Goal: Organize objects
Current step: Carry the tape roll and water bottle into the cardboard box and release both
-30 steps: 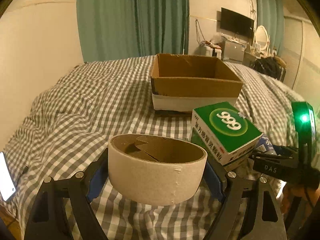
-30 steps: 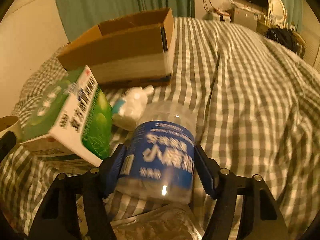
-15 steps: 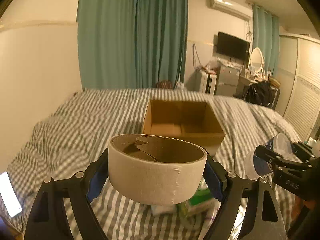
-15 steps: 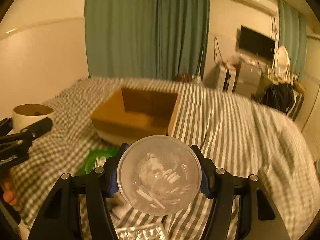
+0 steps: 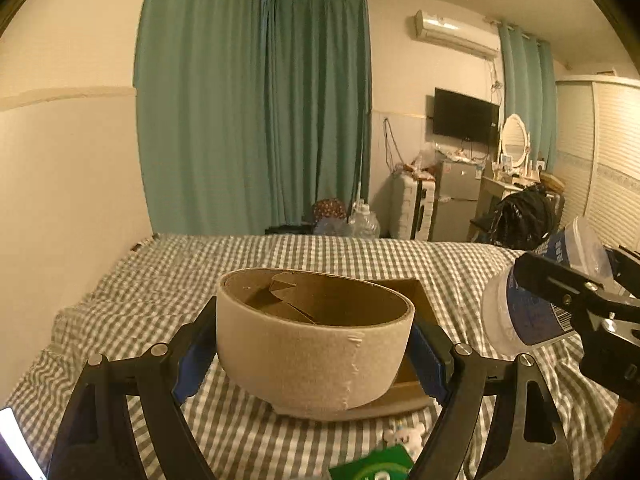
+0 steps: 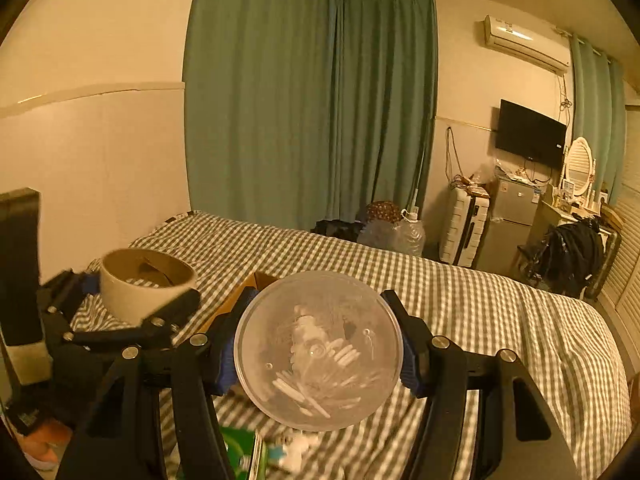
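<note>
At the left, above the checked bed [image 5: 120,300], the left gripper [image 5: 314,344] is closed on a roll of tape [image 5: 314,336], held upright and clear of the bedding; just beyond and below it sits the open cardboard box [image 5: 416,300], mostly hidden by the roll; further right, the right gripper [image 6: 318,354] clamps a clear plastic jar [image 6: 318,350] of cotton swabs, tipped forward; neither item is in the box yet; a green medicine carton [image 5: 376,468] and a small white toy [image 5: 406,436] lie on the bed, apparently unsorted, so most of the task seems left.
</note>
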`<move>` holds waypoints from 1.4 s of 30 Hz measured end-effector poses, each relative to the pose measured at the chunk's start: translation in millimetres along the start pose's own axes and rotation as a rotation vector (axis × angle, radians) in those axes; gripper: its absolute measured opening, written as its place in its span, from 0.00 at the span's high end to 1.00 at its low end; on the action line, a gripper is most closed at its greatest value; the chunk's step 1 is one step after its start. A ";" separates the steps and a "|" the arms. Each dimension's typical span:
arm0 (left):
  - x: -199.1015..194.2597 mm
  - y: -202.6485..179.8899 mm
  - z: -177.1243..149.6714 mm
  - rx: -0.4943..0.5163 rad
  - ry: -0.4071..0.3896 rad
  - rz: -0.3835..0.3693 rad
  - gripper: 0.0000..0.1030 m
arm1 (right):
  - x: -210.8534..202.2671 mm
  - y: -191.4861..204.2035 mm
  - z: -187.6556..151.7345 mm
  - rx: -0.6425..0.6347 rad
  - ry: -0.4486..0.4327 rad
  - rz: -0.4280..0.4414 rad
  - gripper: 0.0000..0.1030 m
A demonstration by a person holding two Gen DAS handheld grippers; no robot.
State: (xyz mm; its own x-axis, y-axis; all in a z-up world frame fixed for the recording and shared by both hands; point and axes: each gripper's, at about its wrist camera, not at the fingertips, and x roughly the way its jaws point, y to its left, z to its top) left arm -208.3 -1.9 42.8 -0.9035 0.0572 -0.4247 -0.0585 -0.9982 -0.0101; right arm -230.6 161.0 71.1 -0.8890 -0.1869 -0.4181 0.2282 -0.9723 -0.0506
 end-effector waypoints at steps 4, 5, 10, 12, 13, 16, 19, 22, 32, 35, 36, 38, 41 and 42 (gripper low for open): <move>40.6 -3.6 3.5 -0.015 0.038 -0.005 0.17 | 48.6 -6.6 5.6 0.023 0.024 0.015 0.41; 52.3 -5.3 2.5 -0.005 0.047 0.003 0.17 | 59.5 -8.7 5.2 0.027 0.031 0.018 0.41; 109.1 -12.1 -10.0 0.029 0.102 0.007 0.17 | 132.1 -20.5 -3.6 0.074 0.103 0.037 0.41; 128.5 -12.6 -18.0 0.033 0.120 0.007 0.17 | 155.3 -22.3 -9.6 0.082 0.133 0.043 0.41; 136.5 -13.2 -21.8 0.033 0.129 0.006 0.17 | 170.1 -24.0 -14.8 0.085 0.152 0.048 0.41; 155.8 -11.5 -32.4 0.030 0.151 -0.008 0.17 | 194.4 -25.2 -28.3 0.090 0.183 0.056 0.41; 162.6 -12.2 -41.4 0.056 0.132 0.002 0.17 | 213.3 -31.0 -38.4 0.090 0.210 0.057 0.41; 166.7 -10.7 -50.0 0.086 0.125 -0.002 0.16 | 220.9 -35.5 -45.2 0.086 0.228 0.068 0.41; 146.2 -10.5 -54.2 0.058 0.164 -0.025 0.02 | 175.2 -34.9 -35.5 0.093 0.197 0.063 0.28; 132.2 -12.5 -41.1 0.050 0.167 -0.004 0.01 | 142.5 -42.2 -16.9 0.087 0.146 0.036 0.24; 126.0 -12.8 -36.0 0.047 0.164 0.005 0.01 | 132.3 -43.6 -10.9 0.085 0.134 0.032 0.22; 109.4 -13.2 -27.1 0.035 0.149 0.014 0.00 | 107.4 -46.1 -2.4 0.075 0.108 0.012 0.20; 81.7 -16.1 -16.5 0.024 0.127 0.003 0.00 | 71.6 -50.3 5.2 0.055 0.086 -0.011 0.19; 70.8 -17.3 -13.1 0.028 0.114 0.003 0.00 | 61.2 -51.3 5.8 0.053 0.080 -0.014 0.19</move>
State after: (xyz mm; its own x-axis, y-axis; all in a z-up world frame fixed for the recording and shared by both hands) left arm -265.7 19.3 1.0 -0.8494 0.0507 -0.5253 -0.0693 -0.9975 0.0157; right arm -299.0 198.6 53.3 -0.8567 -0.1639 -0.4891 0.1930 -0.9812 -0.0093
